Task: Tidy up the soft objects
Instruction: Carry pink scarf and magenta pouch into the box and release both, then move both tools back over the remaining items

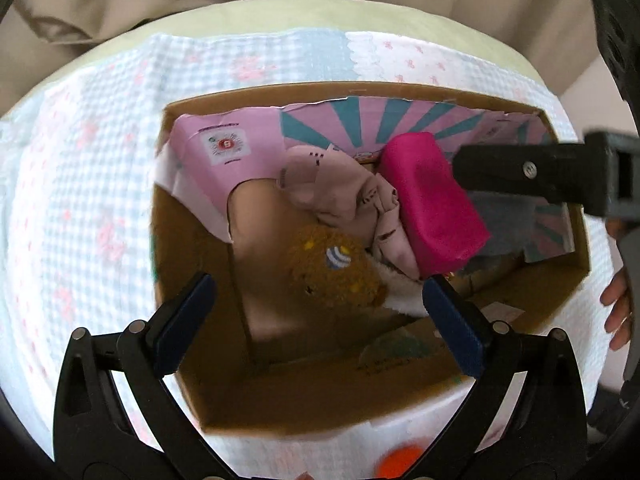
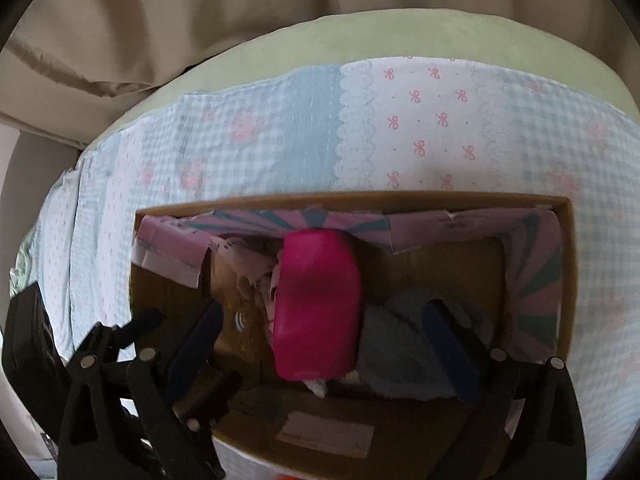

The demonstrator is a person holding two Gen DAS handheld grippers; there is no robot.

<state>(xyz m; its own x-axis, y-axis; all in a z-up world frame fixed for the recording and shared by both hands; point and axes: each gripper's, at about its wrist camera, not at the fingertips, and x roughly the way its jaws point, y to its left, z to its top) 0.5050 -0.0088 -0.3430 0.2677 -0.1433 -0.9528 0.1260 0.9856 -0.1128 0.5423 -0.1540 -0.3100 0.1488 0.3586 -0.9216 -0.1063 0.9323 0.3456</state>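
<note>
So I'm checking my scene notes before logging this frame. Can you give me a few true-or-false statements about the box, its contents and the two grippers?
1. The magenta cushion lies inside the cardboard box. True.
2. The left gripper grips the brown plush toy. False: its fingers are spread open above the box, holding nothing.
3. The box sits on a gingham quilt with pink bows. True.
4. The right gripper is clamped on the pink cloth. False: it is open over the box.
5. The box is empty. False: it holds several soft items.
</note>
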